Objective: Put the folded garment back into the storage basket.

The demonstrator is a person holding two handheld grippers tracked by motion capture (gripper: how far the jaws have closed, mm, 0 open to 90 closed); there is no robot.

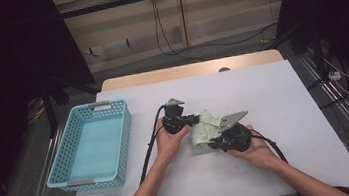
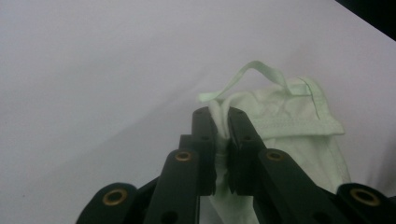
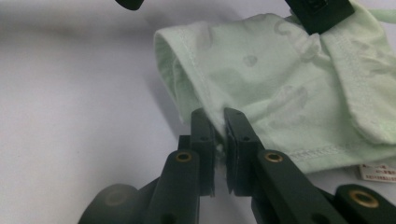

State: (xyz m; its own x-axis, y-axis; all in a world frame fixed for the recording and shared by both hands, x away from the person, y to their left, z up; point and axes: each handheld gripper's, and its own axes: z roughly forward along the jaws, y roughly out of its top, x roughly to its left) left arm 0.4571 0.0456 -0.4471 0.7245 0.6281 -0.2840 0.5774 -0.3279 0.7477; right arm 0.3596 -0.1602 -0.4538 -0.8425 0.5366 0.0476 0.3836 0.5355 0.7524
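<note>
A small pale green garment (image 1: 202,131) lies bunched on the white table sheet (image 1: 273,96), between the two hands. My left gripper (image 1: 196,119) is shut on the garment's (image 2: 289,114) edge near a thin strap, and cloth shows pinched between the black jaws (image 2: 222,116). My right gripper (image 1: 212,145) is shut on the garment's (image 3: 280,84) hemmed edge; its tips (image 3: 218,120) pinch a fold of the fabric. A black part of the left gripper (image 3: 322,11) sits at the top of the right gripper view.
A light blue plastic basket (image 1: 90,144) stands at the table's left side. A small white label (image 3: 377,171) hangs at the garment's lower edge. Cables run across the floor beyond the table's far edge.
</note>
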